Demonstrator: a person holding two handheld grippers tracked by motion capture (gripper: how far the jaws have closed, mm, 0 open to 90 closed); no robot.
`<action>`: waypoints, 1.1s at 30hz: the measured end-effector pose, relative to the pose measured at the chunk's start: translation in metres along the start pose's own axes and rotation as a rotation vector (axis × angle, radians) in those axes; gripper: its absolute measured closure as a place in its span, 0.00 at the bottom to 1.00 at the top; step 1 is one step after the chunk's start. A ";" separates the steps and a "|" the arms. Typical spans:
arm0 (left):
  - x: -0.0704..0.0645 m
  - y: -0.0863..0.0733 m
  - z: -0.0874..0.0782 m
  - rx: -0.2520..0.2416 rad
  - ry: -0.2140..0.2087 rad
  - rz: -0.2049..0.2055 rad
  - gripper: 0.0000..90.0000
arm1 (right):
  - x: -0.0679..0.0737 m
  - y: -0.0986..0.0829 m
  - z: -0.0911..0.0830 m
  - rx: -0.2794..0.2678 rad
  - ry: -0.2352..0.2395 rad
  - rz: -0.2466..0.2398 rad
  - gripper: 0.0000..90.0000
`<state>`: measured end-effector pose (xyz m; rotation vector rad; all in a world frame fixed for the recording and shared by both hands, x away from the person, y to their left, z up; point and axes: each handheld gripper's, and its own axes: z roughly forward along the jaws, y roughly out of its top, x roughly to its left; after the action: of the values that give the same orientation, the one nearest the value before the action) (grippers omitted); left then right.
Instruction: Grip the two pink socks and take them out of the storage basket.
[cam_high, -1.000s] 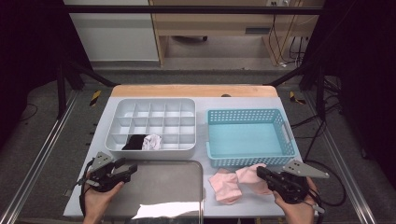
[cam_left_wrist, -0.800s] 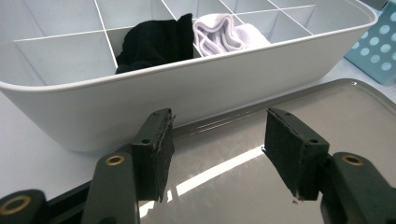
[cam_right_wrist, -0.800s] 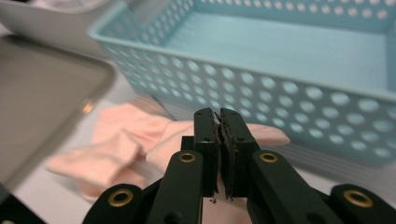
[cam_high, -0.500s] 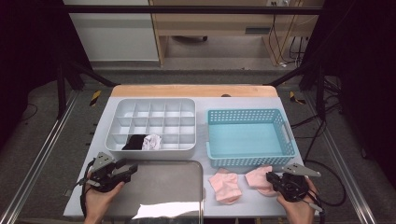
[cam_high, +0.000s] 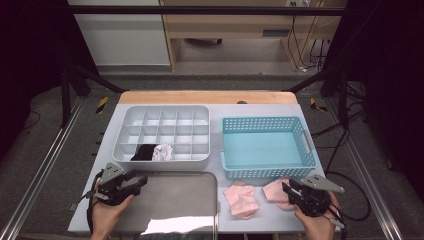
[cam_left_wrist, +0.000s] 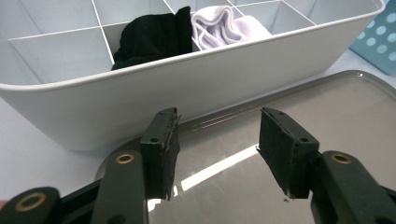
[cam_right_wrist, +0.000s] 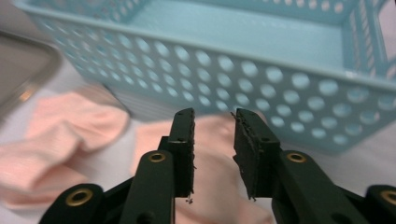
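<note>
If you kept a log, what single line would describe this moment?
right gripper: open, over pink sock | left gripper: open, above tray | second pink sock: on table | basket: empty

Grey carpeted floor (cam_high: 220, 80) spreads beyond the desk (cam_high: 200, 97), whose far edge is bare wood. A white cabinet (cam_high: 120, 35) stands back left, a wooden bench (cam_high: 225, 22) beside it, cables (cam_high: 312, 35) dangling right. Dark curtains (cam_high: 30, 60) flank both sides.

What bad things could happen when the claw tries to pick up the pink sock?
The right gripper hangs open over a pink sock that lies close against the blue basket, so a jaw might bump the basket. The second pink sock lies just beside it and could get caught or dragged along.
</note>
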<state>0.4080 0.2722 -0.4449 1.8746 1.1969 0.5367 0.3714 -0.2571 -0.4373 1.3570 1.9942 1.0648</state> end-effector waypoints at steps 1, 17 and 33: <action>0.000 0.000 0.000 0.006 -0.001 0.003 0.52 | 0.004 0.003 -0.002 -0.011 0.014 -0.009 0.75; 0.003 -0.001 -0.002 -0.022 0.053 -0.022 0.49 | 0.074 0.010 0.022 0.074 0.323 -0.135 0.71; 0.003 -0.001 0.000 0.001 0.011 -0.029 0.48 | 0.099 -0.007 0.061 0.227 0.354 -0.235 0.80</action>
<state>0.4087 0.2753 -0.4458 1.8538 1.2301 0.5312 0.3761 -0.1469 -0.4756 1.0565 2.5274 1.0496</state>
